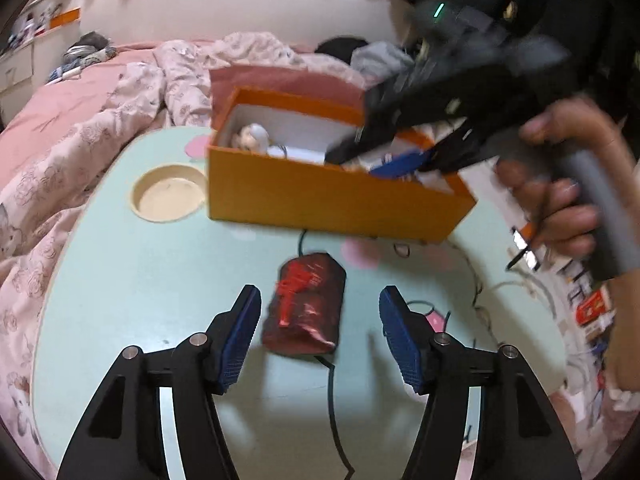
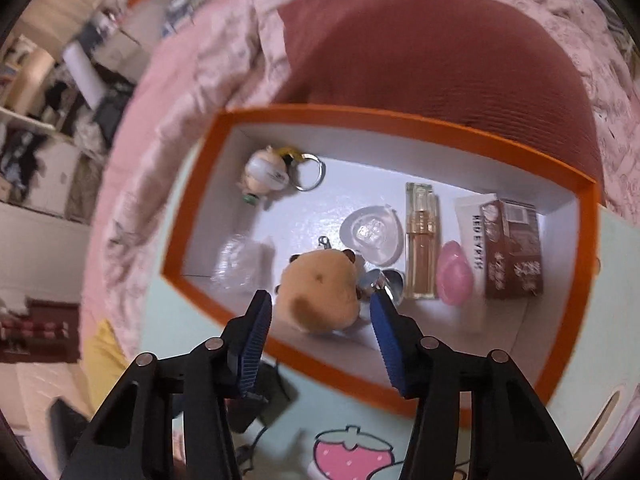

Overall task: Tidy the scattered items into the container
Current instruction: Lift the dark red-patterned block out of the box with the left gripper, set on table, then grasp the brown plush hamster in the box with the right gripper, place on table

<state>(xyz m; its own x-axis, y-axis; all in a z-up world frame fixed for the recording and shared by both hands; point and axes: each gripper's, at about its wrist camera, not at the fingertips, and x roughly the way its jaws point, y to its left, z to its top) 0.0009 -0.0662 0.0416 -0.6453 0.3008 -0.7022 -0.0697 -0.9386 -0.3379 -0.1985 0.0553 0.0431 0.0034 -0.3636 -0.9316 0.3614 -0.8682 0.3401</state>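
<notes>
A mint-green table (image 1: 120,280) stands on a bed with pink floral bedding (image 1: 80,128); cluttered shelves (image 2: 48,120) beyond.

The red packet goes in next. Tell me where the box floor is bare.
In the orange box, bare floor lies along the far wall, between the figure keychain and the glass bottle. The near and right side is crowded: plush toy, pink stone, brown carton.

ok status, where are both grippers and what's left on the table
Left gripper open, straddling red packet on table, not gripping. Right gripper open over orange box, plush lying inside. Black cable runs under packet.
</notes>
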